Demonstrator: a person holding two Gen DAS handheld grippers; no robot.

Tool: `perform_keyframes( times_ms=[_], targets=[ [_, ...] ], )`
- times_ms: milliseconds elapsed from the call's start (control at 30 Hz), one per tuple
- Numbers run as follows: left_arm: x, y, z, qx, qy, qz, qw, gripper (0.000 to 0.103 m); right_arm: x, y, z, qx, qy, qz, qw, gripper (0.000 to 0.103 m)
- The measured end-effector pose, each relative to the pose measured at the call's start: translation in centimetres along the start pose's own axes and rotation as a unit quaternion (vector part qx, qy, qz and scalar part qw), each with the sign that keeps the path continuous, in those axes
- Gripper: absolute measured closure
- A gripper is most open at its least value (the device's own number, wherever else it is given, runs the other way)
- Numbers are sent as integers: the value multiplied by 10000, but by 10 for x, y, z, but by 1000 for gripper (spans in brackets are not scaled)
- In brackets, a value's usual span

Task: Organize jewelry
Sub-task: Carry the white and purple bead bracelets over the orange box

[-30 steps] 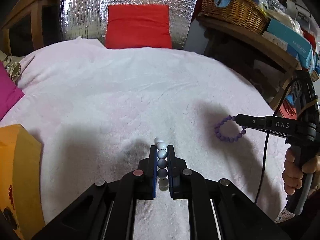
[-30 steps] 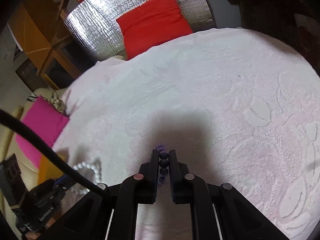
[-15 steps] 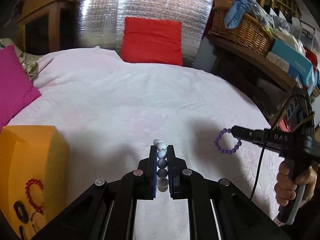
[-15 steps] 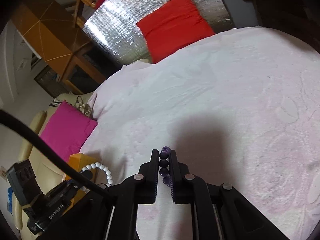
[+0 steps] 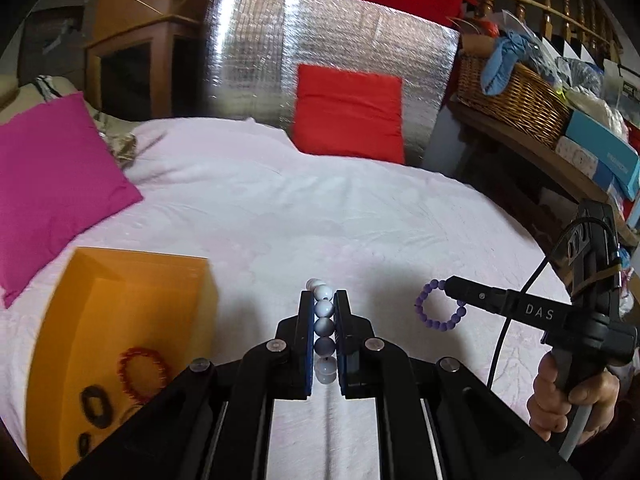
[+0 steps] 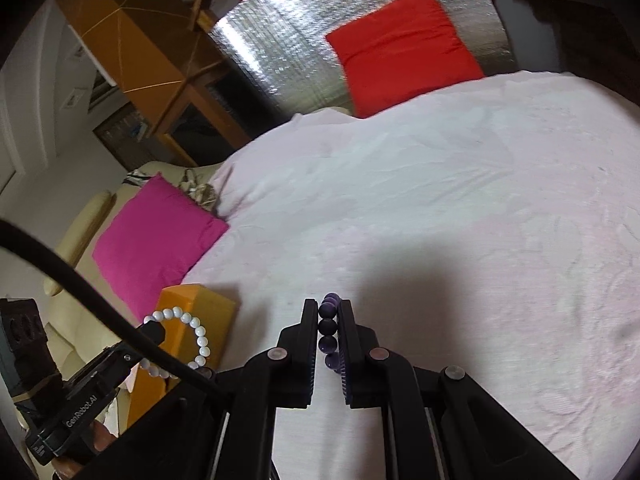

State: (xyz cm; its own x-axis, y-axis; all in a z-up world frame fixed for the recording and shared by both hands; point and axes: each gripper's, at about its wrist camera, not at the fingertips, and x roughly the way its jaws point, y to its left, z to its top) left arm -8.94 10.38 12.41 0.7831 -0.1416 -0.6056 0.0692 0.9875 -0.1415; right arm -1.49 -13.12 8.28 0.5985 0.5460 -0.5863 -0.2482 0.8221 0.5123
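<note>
Left wrist view: left gripper fingers nearly closed, pinching white bead bracelet above the bed, just right of orange box. Right gripper likewise clamped on purple bracelet, loop dangling free. Red bracelet already boxed. Risks from here: smooth round beads rolling out of the pinch; swinging loop catching the box wall; releasing short, landing on the bed.
</note>
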Motion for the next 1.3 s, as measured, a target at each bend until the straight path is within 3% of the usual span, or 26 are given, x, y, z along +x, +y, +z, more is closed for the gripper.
perform_keyframes(
  times_ms=[567,900,1300],
  targets=[
    [-57,56,0,-315,-518,771,9952,93,20,113,-21,-740,-16,671,9950,92],
    [-51,103,0,-676,-502,1303,9879,93,43,165,-15,-1203,-71,847,9891,92],
    [-16,175,-2,-1203,-114,1778,9766,93,92,185,-18,-1001,174,1149,9882,92]
  ],
)
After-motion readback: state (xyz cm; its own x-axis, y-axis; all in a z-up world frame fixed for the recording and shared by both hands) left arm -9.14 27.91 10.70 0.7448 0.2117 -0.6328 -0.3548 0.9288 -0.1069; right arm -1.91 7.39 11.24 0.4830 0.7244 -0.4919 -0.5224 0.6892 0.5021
